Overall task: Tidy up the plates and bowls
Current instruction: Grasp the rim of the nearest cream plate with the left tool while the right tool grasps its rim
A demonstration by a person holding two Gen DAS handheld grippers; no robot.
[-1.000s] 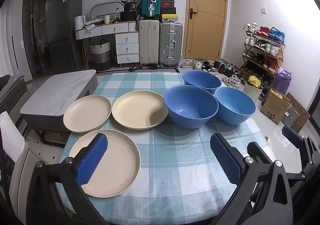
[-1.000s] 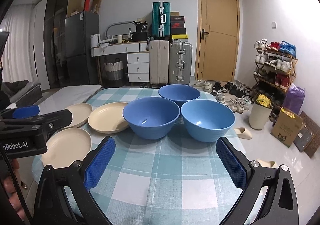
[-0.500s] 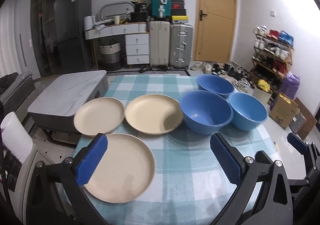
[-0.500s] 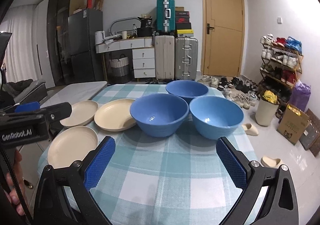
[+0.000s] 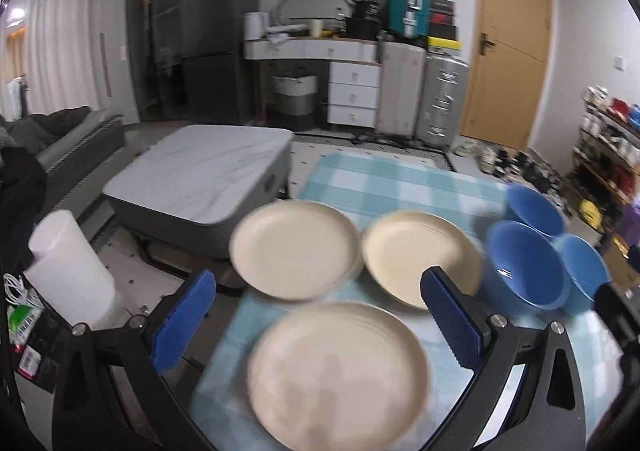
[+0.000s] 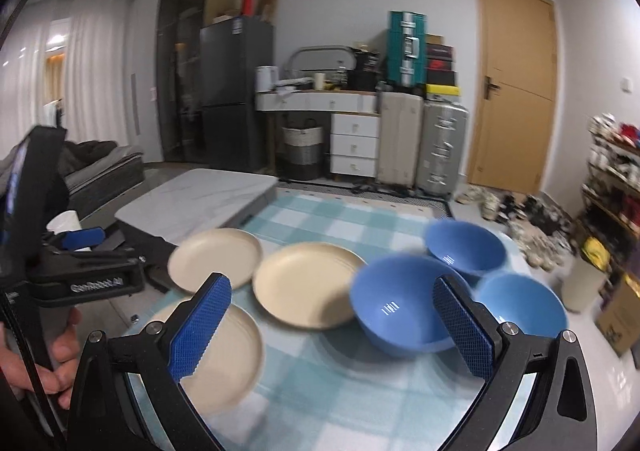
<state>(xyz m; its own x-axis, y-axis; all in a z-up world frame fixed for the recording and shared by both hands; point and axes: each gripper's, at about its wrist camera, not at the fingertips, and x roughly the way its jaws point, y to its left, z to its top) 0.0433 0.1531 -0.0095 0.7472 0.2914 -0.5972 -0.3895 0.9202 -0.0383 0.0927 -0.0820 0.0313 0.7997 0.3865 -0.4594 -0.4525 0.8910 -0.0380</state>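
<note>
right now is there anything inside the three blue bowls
Nothing shows inside them. The near blue bowl shows a bare inside with only a light glint. The far bowl looks bare too. The right bowl is partly hidden behind a blue pad, so its near side is unseen.

Left gripper gapes wide over the nearest cream plate (nothing held) on the checked tablecloth.

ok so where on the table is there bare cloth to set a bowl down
Bare checked cloth lies at the near edge, in front of the nearest blue bowl, and along the far edge behind the dishes. The middle is crowded: three cream plates, three bowls.
</note>
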